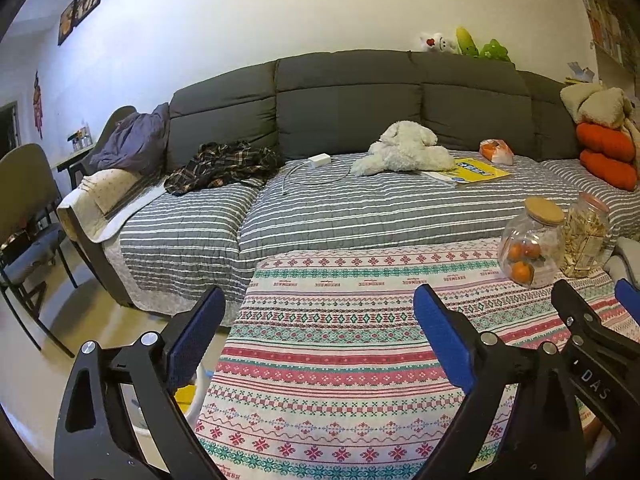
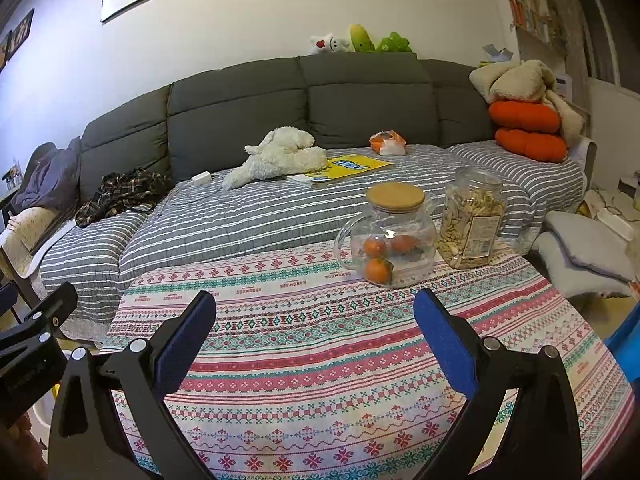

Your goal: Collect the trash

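My left tool (image 1: 320,308) and right tool (image 2: 316,312) both hang wide open over the tabletop (image 2: 320,360), holding nothing. The patterned cloth under them is bare of litter. Further on the tabletop stand a glass jug (image 2: 386,240) with oranges inside and, just beside it, a snack jar (image 2: 472,220); neither looks like trash to me. Past the table edge is the sofa (image 1: 360,208), with a plush (image 2: 276,156), a yellow book (image 2: 348,166) and a charger (image 1: 319,159). Near the backrest lies a crumpled orange-and-white bag (image 2: 387,143), my likeliest piece of trash. I judge I am at the start, only searching. Next calls for reaching one tool well across the table to the bag. I see no bin for certain.
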The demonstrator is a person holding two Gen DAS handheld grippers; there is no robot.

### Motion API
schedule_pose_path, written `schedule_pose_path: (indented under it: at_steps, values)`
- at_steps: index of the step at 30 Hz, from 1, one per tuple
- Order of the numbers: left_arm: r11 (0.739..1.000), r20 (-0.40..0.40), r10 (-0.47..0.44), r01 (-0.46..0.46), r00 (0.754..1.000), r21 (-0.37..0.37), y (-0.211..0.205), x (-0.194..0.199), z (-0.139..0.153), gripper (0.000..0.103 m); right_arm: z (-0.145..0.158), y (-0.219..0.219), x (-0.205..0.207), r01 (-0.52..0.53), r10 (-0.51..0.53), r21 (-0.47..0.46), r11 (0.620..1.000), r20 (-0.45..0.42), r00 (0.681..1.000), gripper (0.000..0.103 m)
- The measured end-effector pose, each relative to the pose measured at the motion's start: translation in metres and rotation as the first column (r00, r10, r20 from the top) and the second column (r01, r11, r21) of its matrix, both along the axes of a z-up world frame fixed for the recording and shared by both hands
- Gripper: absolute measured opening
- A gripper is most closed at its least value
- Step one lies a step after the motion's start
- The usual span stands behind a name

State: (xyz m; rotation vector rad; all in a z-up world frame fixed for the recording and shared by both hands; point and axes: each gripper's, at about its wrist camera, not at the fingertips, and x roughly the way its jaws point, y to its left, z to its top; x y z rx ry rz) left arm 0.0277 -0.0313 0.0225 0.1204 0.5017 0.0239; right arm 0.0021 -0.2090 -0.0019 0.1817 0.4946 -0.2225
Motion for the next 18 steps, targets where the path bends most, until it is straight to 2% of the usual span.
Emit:
schedule_pose_path:
  at_steps: [8, 13, 18]
  values:
    - [1.000, -0.009, -0.011, 0.011, 1.000, -0.003, 0.0004, 0.0008, -0.0014, 0.092, -0.0007, -0.0009, 0.0010, 0.002, -0.002, 0.001, 1.000, -0.001, 1.000, 0.096]
    - [1.000, -0.017, -0.014, 0.014, 1.000, -0.021, 0.0005, 0.0008, -0.0004, 0.096, -0.0003, -0.0009, 0.0009, 0.001, -0.001, -0.001, 1.000, 0.000, 1.000, 0.096]
    - [1.000, -0.020, 0.007, -0.007, 1.000, -0.012, 0.0011, 0.0017, -0.0009, 0.096, -0.0005, -0.0013, -0.0013, 0.008, -0.008, -0.002, 1.000, 0.003, 1.000, 0.096]
